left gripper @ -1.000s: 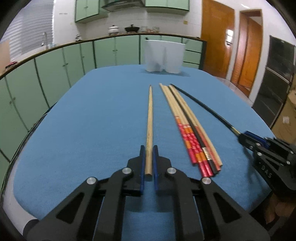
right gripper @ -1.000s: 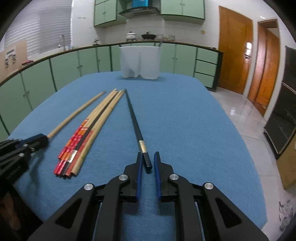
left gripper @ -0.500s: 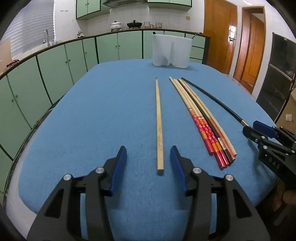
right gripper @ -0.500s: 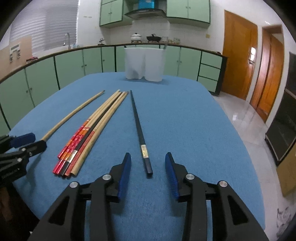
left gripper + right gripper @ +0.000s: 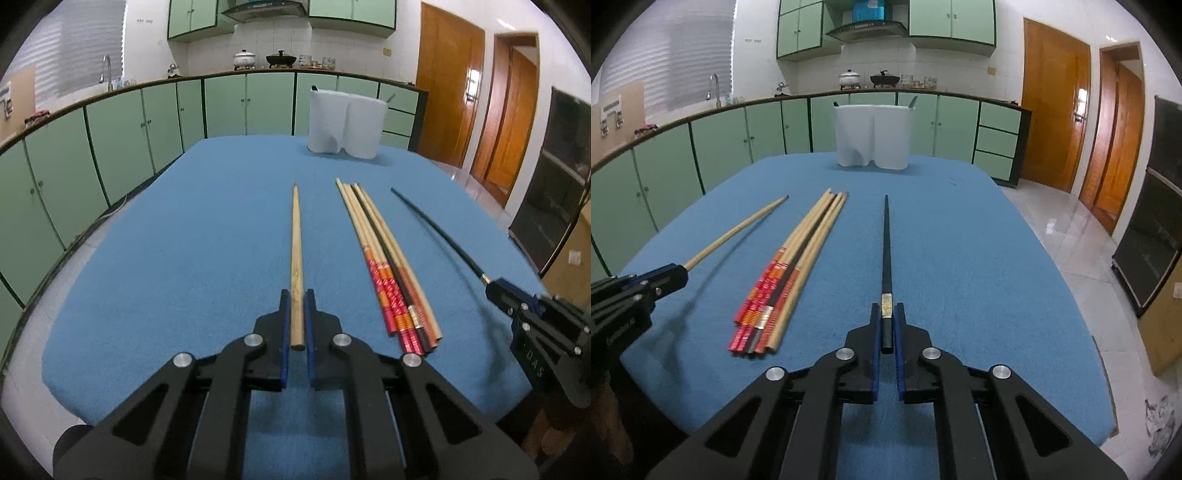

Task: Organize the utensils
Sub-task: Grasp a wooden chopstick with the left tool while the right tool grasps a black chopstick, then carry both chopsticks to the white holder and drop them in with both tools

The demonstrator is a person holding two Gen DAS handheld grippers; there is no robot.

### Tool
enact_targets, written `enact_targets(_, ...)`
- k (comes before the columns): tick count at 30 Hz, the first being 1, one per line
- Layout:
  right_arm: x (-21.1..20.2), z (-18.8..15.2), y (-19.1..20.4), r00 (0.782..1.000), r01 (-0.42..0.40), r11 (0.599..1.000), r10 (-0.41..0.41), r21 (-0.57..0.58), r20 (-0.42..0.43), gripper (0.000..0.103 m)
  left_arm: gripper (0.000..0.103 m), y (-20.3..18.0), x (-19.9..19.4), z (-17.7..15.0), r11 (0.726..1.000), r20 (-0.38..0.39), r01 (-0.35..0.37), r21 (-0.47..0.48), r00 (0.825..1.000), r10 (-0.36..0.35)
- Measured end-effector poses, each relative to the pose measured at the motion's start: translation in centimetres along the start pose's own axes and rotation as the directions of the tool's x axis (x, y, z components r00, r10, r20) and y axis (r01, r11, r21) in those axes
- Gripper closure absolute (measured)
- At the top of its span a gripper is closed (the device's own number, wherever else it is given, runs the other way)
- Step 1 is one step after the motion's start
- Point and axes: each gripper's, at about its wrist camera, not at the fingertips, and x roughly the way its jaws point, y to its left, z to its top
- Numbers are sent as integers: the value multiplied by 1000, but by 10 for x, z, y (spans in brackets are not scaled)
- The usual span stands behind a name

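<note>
Both grippers' jaws, spread wide half a second ago, have just been closing and are now clamping again: the left gripper (image 5: 297, 295) is gripping the plain wooden chopstick (image 5: 296, 236), the right gripper (image 5: 886, 309) the black chopstick (image 5: 885, 240), both near the tabletop's (image 5: 184, 240) near edge. Between them the chopstick bundle (image 5: 790, 273) is lying untouched; a white holder (image 5: 872, 136) is standing at the far edge.

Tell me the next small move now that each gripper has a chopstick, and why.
Probably lift both and carry them toward the white holder at the table's far end. The left gripper is shut on the wooden chopstick, the right gripper on the black chopstick; both have just closed.
</note>
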Motion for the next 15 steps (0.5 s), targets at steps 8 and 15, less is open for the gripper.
enact_targets(8, -45, 20, -14, 999, -37, 999, 37, 2, 3, 96, 97, 7, -49, 26, 1000, 45, 29, 1, 999, -29)
enact_targets(15, -85, 68, -25, 996, -84, 996, 84, -29, 15, 96, 97, 13, -92, 71, 998, 116, 39, 50, 992, -45)
